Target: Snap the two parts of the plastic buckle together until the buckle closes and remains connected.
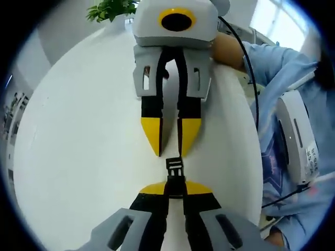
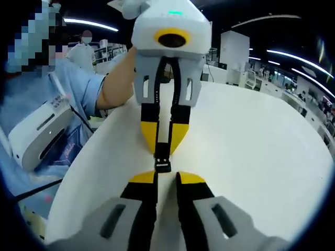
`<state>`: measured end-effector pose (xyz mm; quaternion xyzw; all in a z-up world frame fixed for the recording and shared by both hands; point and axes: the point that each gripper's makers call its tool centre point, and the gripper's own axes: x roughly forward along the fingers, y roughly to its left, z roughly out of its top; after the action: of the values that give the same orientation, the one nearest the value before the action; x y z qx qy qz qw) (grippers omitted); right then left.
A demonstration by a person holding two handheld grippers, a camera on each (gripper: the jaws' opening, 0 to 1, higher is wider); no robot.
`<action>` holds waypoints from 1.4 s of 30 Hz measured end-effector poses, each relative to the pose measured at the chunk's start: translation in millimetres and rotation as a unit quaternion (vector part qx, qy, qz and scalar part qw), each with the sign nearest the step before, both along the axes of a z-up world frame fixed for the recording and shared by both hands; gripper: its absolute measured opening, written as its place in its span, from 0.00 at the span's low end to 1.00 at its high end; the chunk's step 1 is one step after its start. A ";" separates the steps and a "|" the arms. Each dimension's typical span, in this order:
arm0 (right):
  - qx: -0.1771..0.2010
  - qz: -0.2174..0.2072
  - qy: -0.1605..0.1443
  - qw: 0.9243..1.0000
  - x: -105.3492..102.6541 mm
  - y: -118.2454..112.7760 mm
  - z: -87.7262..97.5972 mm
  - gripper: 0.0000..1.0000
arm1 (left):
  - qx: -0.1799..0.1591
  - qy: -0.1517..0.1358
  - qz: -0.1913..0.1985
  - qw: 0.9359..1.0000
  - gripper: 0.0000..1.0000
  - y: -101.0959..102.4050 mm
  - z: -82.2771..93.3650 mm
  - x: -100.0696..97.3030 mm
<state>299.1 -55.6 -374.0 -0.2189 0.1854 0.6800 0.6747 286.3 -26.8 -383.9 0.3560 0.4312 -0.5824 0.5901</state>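
A black plastic buckle (image 1: 174, 170) on a black strap sticks out from between my left gripper's (image 1: 175, 188) yellow-tipped jaws, which are shut on it just above the white table (image 1: 78, 157). My right gripper (image 1: 171, 154) comes in from the opposite side and points at the buckle. Its jaws stand a little apart with nothing between them, and their tips are just short of the buckle's end. In the right gripper view the buckle (image 2: 163, 161) hangs from the left gripper (image 2: 163, 149), right in front of my right gripper (image 2: 167, 178). Whether the buckle's two parts are joined is unclear.
The round white table's edge (image 1: 251, 157) runs close on the side of a person in a light blue sleeve (image 1: 282, 68), who wears a white device (image 1: 296, 136). A green plant (image 1: 112, 9) stands at the far edge. Workbenches (image 2: 293, 89) fill the room behind.
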 end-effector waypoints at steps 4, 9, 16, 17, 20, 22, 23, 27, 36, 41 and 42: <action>0.004 0.003 0.003 1.000 -0.7 -0.2 -0.4 0.13 | -0.004 0.001 -0.001 1.000 0.09 0.0 -0.1 -0.2; 0.011 0.019 0.011 1.000 -6.6 2.7 -0.7 0.16 | -0.008 -0.003 -0.003 1.000 0.09 0.0 0.0 -1.0; 0.009 0.008 0.007 1.000 -5.8 8.7 -0.6 0.12 | -0.008 -0.005 -0.002 1.000 0.09 -0.1 0.0 -2.1; 0.004 0.003 0.005 1.000 -5.9 8.9 -0.7 0.12 | -0.008 -0.005 -0.001 1.000 0.09 -0.2 -0.2 -2.4; -0.008 -0.005 -0.005 1.000 -7.0 10.2 -0.8 0.11 | -0.006 -0.006 0.000 1.000 0.09 -0.5 0.1 -2.5; -0.012 -0.007 -0.010 1.000 -8.8 11.4 -0.7 0.11 | -0.006 -0.006 0.002 1.000 0.09 -0.9 0.6 -2.4; -0.015 -0.009 -0.013 1.000 -8.8 10.9 -0.7 0.11 | -0.005 -0.006 0.002 1.000 0.08 -1.1 0.4 -2.9; -0.018 -0.016 -0.012 1.000 -8.3 11.2 -0.7 0.09 | -0.001 -0.008 0.006 1.000 0.08 -1.6 0.5 -3.5; -0.014 -0.019 -0.013 1.000 -8.4 18.3 -1.9 0.07 | -0.005 -0.008 -0.002 1.000 0.09 -4.1 4.5 -4.2; -0.016 -0.016 -0.017 1.000 -7.6 16.7 -1.4 0.08 | -0.004 -0.005 -0.005 1.000 0.09 -0.6 8.1 -1.3; -0.016 -0.017 -0.017 1.000 -7.3 16.8 -1.3 0.08 | -0.004 -0.004 -0.005 1.000 0.09 -0.1 8.9 -0.6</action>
<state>291.8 -38.8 -375.3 -0.2379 0.1885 0.6620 0.6853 285.7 -27.0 -374.9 0.3584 0.4244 -0.5856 0.5903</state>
